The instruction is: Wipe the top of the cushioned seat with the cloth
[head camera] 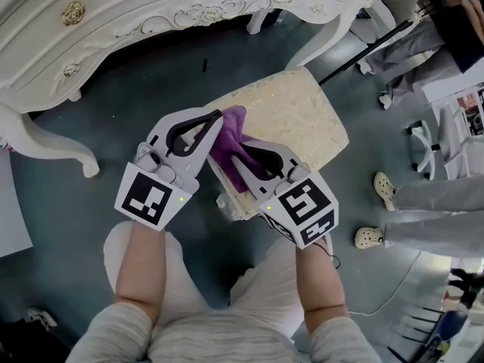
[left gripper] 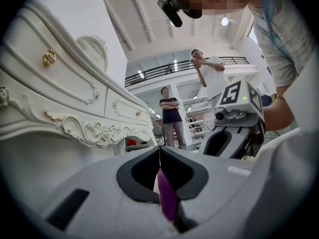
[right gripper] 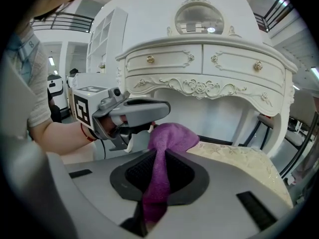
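Left gripper point(left gripper: 159, 154) has its jaws pressed together, with a strip of purple cloth point(left gripper: 167, 198) pinched between them and hanging toward the near side. Off to the right is the right gripper point(left gripper: 214, 146) with its marker cube point(left gripper: 238, 94) on top. The left side is all white carved dresser point(left gripper: 75, 108) with a gold knob point(left gripper: 49, 58). Far back, two people point(left gripper: 171, 111) are standing, one with arms folded.

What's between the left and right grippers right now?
The purple cloth spans that gap. It is pinched by the left gripper and the right gripper, and it is bunched over the cushioned seat's near edge, as the head view shows.
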A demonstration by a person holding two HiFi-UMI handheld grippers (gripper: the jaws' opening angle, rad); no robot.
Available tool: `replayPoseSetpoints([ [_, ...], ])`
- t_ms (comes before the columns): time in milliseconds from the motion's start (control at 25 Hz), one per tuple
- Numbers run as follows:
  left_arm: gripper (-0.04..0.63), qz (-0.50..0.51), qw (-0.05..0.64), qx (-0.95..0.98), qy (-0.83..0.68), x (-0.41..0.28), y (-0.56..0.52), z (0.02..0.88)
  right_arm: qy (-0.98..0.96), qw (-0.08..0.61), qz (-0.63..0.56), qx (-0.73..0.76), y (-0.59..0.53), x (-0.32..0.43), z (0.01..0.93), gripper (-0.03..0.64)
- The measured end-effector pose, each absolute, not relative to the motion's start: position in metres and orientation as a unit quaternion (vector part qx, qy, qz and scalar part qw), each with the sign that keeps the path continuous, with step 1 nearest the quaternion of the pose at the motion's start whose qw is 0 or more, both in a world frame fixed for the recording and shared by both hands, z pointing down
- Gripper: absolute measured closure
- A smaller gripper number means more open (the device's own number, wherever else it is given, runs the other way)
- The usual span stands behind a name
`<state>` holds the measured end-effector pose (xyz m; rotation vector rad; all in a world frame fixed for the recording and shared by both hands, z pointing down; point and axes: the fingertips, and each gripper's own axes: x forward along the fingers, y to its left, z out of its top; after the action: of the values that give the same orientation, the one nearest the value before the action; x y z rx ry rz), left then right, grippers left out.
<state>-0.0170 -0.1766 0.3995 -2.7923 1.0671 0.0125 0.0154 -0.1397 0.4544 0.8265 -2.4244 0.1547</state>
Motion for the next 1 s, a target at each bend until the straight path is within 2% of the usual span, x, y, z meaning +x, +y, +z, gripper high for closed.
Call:
replayPoseSetpoints([
  [560,0.581,-0.003,0.072,-0.933,0.353,-0.016,-0.178,0.404,-0.871,0.220,0.034,0.438,-0.228,0.117,0.392,0.565],
  [1000,0.581,-0.010,0.067,-0.936,0.345,-0.012,-0.179,0.410,-0.801,0.270,-0.003,0.535,-0.299,0.185,0.391,0.565],
])
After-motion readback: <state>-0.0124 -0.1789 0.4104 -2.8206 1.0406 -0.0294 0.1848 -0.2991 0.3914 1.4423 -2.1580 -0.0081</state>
